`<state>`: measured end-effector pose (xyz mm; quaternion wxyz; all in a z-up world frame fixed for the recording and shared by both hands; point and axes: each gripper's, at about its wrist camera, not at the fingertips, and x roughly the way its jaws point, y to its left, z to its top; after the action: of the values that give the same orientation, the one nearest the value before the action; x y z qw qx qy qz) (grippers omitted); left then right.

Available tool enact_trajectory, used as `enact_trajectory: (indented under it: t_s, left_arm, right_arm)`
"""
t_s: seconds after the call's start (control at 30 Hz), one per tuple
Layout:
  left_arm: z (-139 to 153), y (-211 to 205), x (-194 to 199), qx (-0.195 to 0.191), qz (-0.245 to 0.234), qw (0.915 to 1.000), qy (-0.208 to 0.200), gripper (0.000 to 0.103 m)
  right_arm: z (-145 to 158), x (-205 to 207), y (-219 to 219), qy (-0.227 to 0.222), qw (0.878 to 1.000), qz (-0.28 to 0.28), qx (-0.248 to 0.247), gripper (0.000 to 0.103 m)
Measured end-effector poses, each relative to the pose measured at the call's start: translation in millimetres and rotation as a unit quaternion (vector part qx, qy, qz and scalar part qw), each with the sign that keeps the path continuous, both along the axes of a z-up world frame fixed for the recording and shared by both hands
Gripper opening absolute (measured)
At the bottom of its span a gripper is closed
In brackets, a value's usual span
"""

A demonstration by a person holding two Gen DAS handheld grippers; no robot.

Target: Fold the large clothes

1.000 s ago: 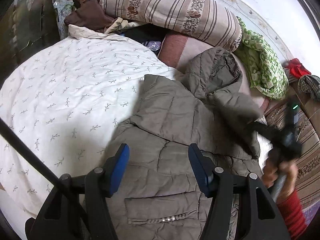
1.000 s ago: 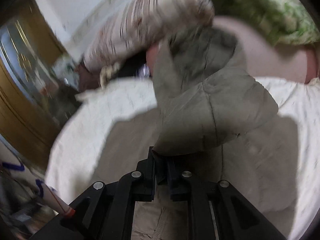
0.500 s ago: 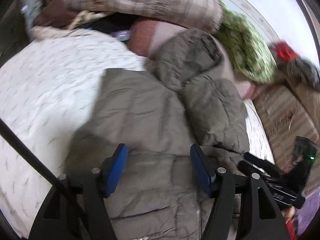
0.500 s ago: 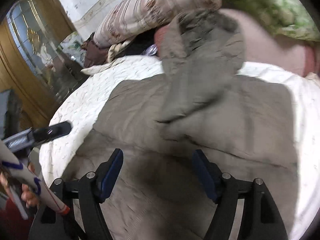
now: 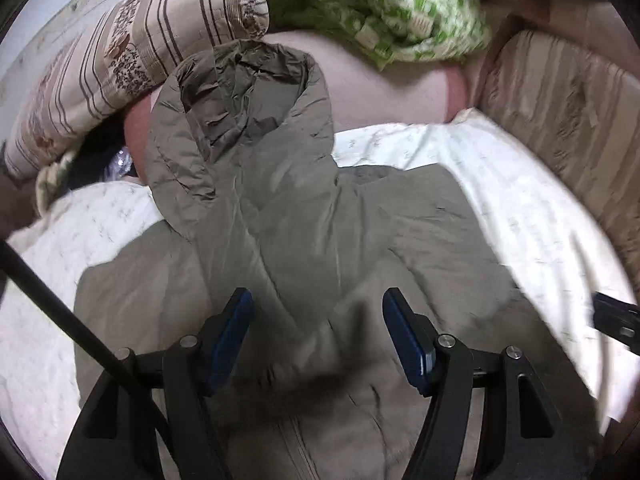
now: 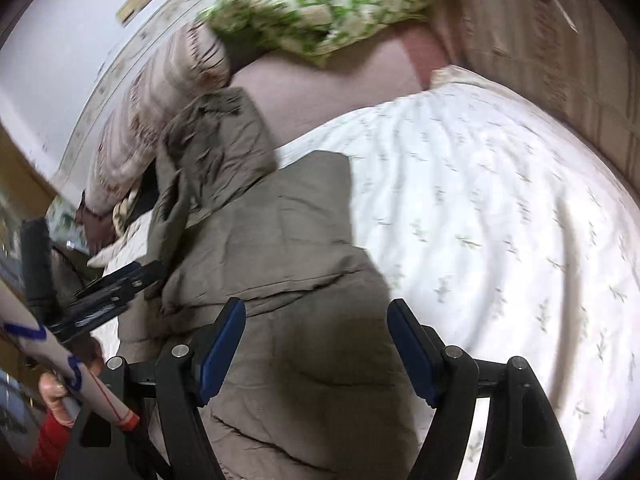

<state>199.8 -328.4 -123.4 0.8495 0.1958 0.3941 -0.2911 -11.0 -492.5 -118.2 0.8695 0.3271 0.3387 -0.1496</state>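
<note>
An olive-grey quilted hooded jacket (image 5: 304, 240) lies on the white patterned bedsheet (image 5: 500, 184), its hood (image 5: 240, 120) toward the pillows and a sleeve folded across its front. My left gripper (image 5: 318, 340) is open and empty just above the jacket's chest. In the right wrist view the jacket (image 6: 280, 264) fills the middle-left. My right gripper (image 6: 316, 344) is open and empty over its right side. The left gripper also shows in the right wrist view (image 6: 108, 296) at the jacket's left edge.
A striped pillow (image 5: 132, 52), a green-and-white patterned cloth (image 5: 380, 12) and a pink bolster (image 5: 384, 92) lie at the head of the bed. A striped beige blanket (image 5: 568, 112) lies to the right. White sheet (image 6: 500, 240) spreads right of the jacket.
My right gripper let go of the sleeve, which now lies folded across the jacket, and opened. Both grippers swung rightward over the jacket.
</note>
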Motion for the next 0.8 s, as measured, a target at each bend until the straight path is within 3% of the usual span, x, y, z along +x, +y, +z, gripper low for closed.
enact_trajectory:
  t_s: [0.03, 0.07, 0.1, 0.2, 0.3, 0.37, 0.57, 0.7, 0.8]
  left_arm:
    - [-2, -1, 7, 0.009, 0.016, 0.9998, -0.001, 0.050]
    - [-2, 5, 17, 0.004, 0.029, 0.9995, 0.009, 0.031]
    - [0, 10, 24, -0.006, 0.039, 0.9991, 0.018, 0.022]
    - [20, 54, 51, -0.052, 0.095, 0.9936, 0.029, 0.015]
    - [35, 101, 71, -0.079, 0.141, 0.9864, 0.028, 0.013]
    - [34, 135, 85, -0.100, 0.165, 0.9799, 0.049, 0.013]
    - [-17, 207, 110, -0.155, 0.225, 0.9502, 0.150, 0.013]
    - [-43, 226, 104, -0.192, 0.239, 0.9342, 0.182, 0.014]
    - [-54, 229, 103, -0.204, 0.242, 0.9293, 0.190, 0.018]
  right_arm:
    - [-1, -1, 0, 0.000, 1.000, -0.003, 0.000, 0.078]
    - [-1, -2, -1, 0.001, 1.000, -0.006, 0.000, 0.078]
    - [-1, -2, -2, 0.001, 1.000, -0.006, 0.001, 0.078]
    - [-1, 2, -2, 0.003, 1.000, -0.001, 0.001, 0.078]
    - [-2, 11, 2, 0.005, 1.000, 0.009, 0.000, 0.078]
    - [0, 20, 7, 0.004, 1.000, 0.018, -0.001, 0.078]
    - [4, 69, 34, 0.010, 0.998, 0.056, -0.022, 0.078]
    - [3, 117, 53, 0.024, 0.995, 0.085, -0.045, 0.078]
    - [-9, 153, 64, 0.052, 0.991, 0.100, -0.068, 0.078]
